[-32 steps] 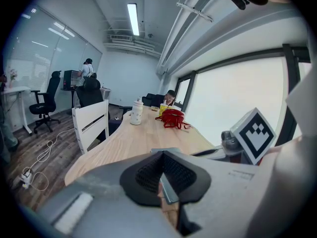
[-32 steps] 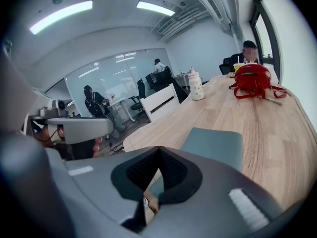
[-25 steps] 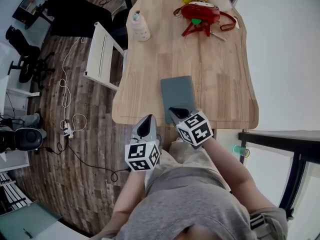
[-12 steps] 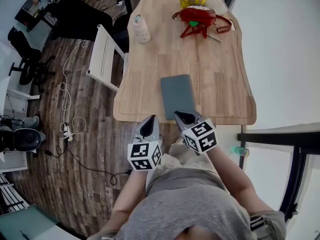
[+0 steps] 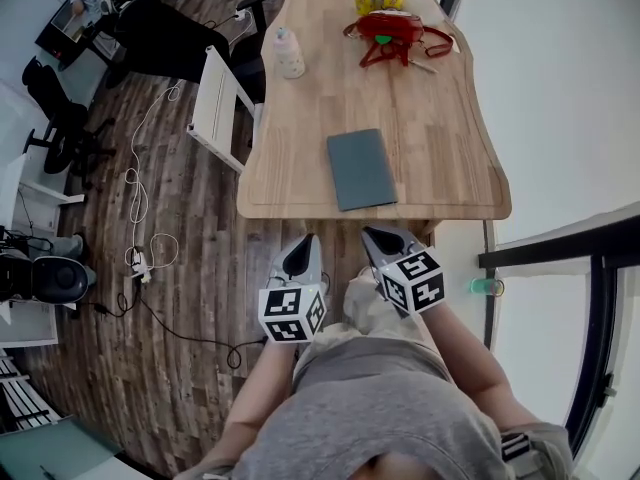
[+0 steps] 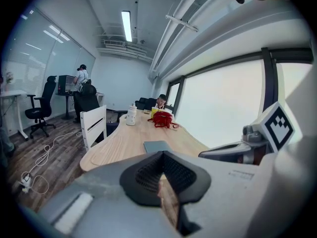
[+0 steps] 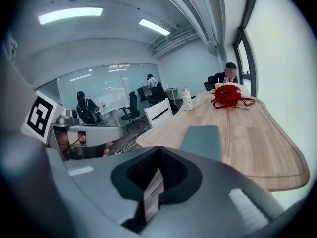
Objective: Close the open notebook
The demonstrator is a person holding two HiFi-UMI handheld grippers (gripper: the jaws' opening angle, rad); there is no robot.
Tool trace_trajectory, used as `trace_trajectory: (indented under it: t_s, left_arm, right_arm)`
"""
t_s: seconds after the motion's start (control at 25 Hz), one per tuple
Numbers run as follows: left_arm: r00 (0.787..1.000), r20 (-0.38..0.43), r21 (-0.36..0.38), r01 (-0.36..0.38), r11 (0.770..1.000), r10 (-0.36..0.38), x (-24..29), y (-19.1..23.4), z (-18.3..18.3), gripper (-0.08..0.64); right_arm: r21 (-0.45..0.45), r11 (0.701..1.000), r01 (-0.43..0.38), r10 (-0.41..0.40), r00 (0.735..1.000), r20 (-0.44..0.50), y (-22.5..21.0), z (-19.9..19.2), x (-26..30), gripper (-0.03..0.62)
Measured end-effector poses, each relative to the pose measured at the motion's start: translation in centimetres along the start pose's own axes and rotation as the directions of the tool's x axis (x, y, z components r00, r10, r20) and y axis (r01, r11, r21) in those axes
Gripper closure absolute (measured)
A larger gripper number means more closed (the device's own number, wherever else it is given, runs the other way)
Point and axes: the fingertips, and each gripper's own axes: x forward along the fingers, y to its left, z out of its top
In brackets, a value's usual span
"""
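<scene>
The left gripper (image 5: 298,259) and right gripper (image 5: 386,244) sit side by side, tilted downward, jaws pressed together.

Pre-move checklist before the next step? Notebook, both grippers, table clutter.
1. Grey-green rectangular notebook closed, flat on the light wooden table: ok.
2. Left gripper jaws together, nothing between them: ok.
3. Right gripper jaws together, nothing between them: ok.
4. Both grippers short of the table's near edge, apart from the notebook: ok.
5. Red bag and white bottle at the far end, away from the notebook: ok.
6. No page caught under the cover: cannot tell.
</scene>
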Motion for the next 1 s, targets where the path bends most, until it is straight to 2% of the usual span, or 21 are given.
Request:
trace_trajectory:
  t_s: [0.64,1.0]
  left_arm:
    - [0.999,0.029,0.004,-0.028,1.0,0.028,-12.5,-1.8,-5.4,0.555]
    - [0.998,0.048,-0.013,-0.046,0.999,0.046,-16.8,-2.1,-7.1,0.555]
  right_arm:
    - [-0.004,1.0,0.021,-0.021,0.997,0.076,8.4,-5.0,-7.9,0.591]
    - [-0.019,1.0,0.015,-0.013,0.996,0.09,11.8,-7.2,-10.6,0.591]
